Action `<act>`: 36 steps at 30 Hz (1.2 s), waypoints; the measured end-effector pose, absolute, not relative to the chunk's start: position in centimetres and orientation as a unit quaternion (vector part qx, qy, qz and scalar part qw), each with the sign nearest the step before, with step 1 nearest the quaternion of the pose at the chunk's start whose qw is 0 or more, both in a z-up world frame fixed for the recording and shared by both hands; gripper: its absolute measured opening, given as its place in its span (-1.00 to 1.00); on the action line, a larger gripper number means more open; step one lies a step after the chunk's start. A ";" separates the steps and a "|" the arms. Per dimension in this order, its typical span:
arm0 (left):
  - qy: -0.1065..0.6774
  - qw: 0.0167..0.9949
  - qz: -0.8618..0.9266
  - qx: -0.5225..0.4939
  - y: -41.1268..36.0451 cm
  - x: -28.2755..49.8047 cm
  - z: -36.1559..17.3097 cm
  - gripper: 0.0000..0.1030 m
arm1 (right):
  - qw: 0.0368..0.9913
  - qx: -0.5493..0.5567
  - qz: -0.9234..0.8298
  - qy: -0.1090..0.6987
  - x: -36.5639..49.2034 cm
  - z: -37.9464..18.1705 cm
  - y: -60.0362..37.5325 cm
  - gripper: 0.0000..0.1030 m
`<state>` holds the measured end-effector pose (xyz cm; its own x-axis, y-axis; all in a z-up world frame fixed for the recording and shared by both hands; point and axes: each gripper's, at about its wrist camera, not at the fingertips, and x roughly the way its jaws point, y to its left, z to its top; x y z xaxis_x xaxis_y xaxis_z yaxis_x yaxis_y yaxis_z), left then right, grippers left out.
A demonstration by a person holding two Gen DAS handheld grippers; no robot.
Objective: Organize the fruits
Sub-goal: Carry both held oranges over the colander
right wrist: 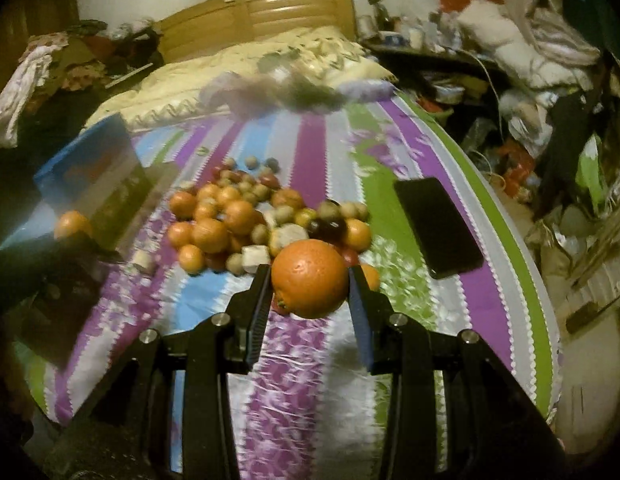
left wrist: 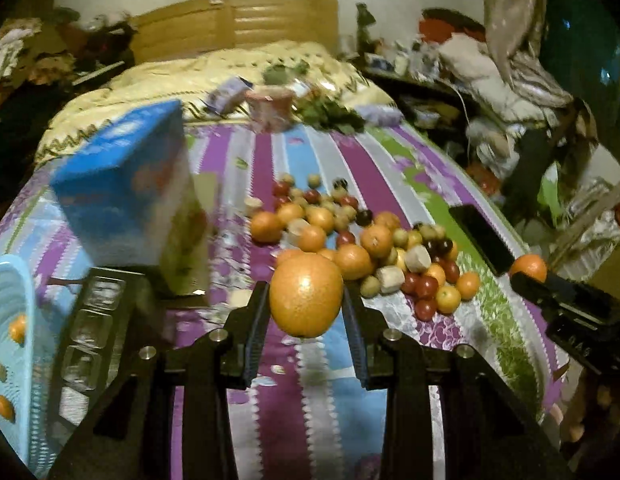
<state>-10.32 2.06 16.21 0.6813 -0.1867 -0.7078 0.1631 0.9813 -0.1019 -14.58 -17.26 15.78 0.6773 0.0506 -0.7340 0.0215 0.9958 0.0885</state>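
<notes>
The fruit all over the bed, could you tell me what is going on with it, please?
A person is sorting fruit with two tools. The left hand-held gripper is shut on an orange, and the right hand-held gripper is shut on another orange, both clear of the striped bedsheet. A mixed fruit pile still lies on the bed. A light blue basket at the left already holds a few pieces.

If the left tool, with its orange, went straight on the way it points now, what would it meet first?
Most likely the fruit pile on the bedspread: the left tool points down over the bed with its orange just short of the nearest fruit. Depth is unclear; bare cloth could come first.
</notes>
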 end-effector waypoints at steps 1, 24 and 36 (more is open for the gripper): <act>0.384 0.918 -0.093 -0.017 2.5 -10.6 16.7 -0.28 | 0.916 0.044 0.014 0.399 -14.5 16.2 -16.7 -0.26; 0.344 0.935 0.026 -0.084 19.8 -15.5 22.7 -0.28 | 0.922 -0.004 0.143 0.361 -13.2 23.1 1.0 -0.26; 0.342 0.923 0.119 -0.126 33.0 -19.1 23.2 -0.28 | 0.893 -0.015 0.241 0.380 -12.1 23.7 13.1 -0.26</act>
